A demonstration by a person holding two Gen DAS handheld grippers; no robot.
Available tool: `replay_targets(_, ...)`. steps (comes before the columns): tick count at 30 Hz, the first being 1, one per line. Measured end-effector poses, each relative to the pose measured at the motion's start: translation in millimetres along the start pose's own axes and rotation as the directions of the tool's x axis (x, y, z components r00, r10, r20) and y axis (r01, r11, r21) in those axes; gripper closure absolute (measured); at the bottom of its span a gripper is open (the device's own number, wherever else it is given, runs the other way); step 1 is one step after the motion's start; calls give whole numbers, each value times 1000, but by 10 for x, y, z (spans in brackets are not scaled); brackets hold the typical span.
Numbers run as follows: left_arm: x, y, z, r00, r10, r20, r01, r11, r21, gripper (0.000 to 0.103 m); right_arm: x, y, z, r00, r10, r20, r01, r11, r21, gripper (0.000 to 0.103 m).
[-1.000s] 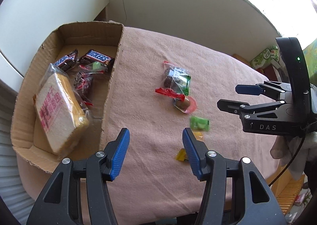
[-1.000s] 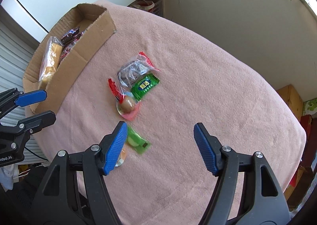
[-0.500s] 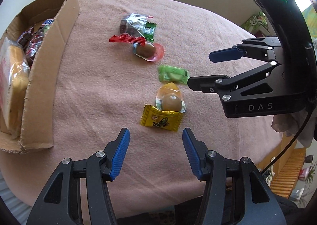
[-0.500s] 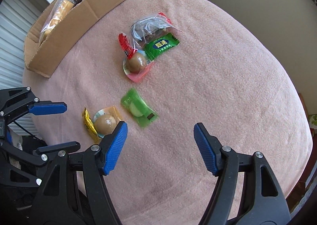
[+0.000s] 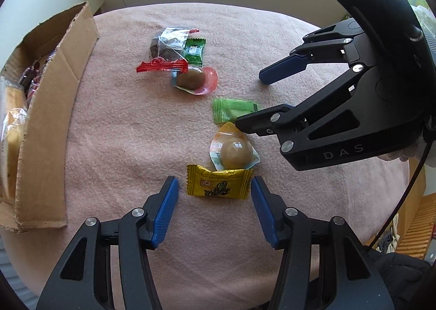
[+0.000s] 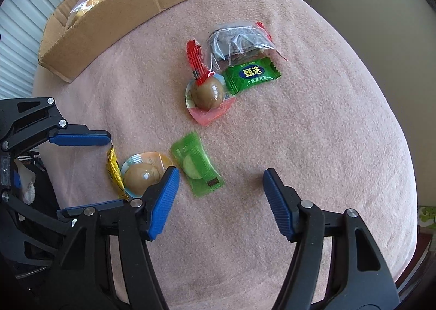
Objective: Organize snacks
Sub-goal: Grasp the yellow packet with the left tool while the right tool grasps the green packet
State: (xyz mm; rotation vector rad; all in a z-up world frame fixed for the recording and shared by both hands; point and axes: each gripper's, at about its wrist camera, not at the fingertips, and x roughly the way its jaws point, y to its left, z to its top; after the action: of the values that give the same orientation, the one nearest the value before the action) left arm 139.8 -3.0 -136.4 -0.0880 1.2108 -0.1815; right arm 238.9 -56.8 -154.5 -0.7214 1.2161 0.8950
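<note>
We see our left gripper [image 5: 214, 209] spread, the flat yellow foil candy packet [image 5: 218, 184] between its blue pads, untouched. Our right gripper [image 6: 219, 202] has just been closing, jaws still apart around the light green plastic sachet [image 6: 197, 164]. Beyond lie two sealed brown eggs [image 6: 207, 93] and the open cardboard box [image 6: 114, 2] on the pink cloth [image 6: 313, 124].

Bright daylight fills both views, strongest at the upper right of the left wrist view, where a window strip blows out to white. The pink cloth on the table [image 5: 122, 130] is evenly lit, with soft, short shadows under the wrappers. Glare spots sit on the clear egg pack [image 6: 207, 94]. Fisheye bending curves the table's edges, and black vignetting rims each frame. Focus stays sharp.
</note>
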Motion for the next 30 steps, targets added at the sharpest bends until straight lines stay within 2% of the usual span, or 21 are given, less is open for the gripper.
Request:
replay_targets(6, 52, -98, 41, 999, 25, 28, -26, 1000, 16, 48, 76, 79, 106, 1000, -1, 10, 2, 999, -52, 39)
replay_targets(13, -18, -169, -44, 998, 39, 55, -41, 999, 31, 50, 199, 272, 275, 1000, -10, 18, 12, 995, -100, 52)
replay_targets(15, -36, -186, -67, 996, 53, 65, -55, 998, 32, 58, 190, 299, 273, 1000, -16, 22, 18, 994, -107, 59)
replay_targets(16, -53, -170, -81, 996, 49, 70, -51, 998, 22, 60, 194, 280, 267, 1000, -16, 24, 18, 994, -104, 64)
replay_targets(19, -72, -122, -86, 997, 31, 77, -30, 999, -11, 67, 173, 252, 275, 1000, -11, 28, 14, 995, -95, 70)
replay_targets(24, -115, -9, -97, 996, -15, 85, 20, 998, -62, 71, 87, 151, 262, 999, -6, 38, 9, 996, -90, 74)
replay_targets(30, -174, -2, -158, 995, -37, 94, 43, 997, -68, 71, 57, 96, 226, 999, -3, 49, 6, 997, -72, 75)
